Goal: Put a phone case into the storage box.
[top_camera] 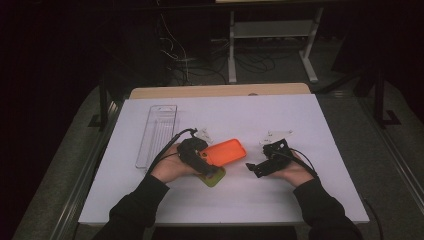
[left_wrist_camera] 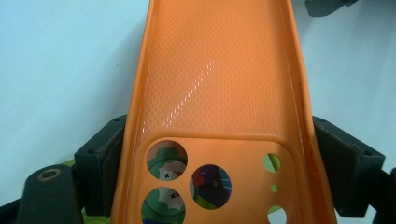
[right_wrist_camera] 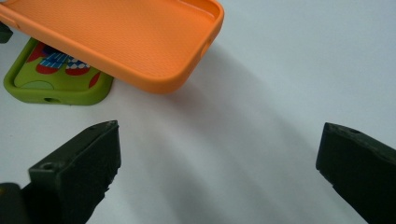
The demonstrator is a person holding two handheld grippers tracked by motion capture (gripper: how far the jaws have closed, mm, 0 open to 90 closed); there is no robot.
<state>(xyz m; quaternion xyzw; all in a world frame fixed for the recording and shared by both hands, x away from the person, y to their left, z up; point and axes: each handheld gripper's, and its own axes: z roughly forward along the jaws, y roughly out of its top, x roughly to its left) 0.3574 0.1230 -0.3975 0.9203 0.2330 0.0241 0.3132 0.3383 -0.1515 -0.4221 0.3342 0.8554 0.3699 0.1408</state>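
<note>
The left gripper (top_camera: 212, 162) has its jaws clamped on the camera-hole end of the orange phone case (top_camera: 226, 151), holding it tilted above the green phone case (top_camera: 212, 178) on the white tabletop (top_camera: 310, 125). The right gripper (top_camera: 253, 169), jaws spread wide and empty, sits near the orange case's free end.

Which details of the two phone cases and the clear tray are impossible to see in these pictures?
- Green case: in the right gripper view the orange case covers most of its printed picture.
- Orange case: in the left gripper view the bottom edge cuts its camera end.
- Clear tray: in the high view it is too small and dim to tell if anything lies inside.
</note>
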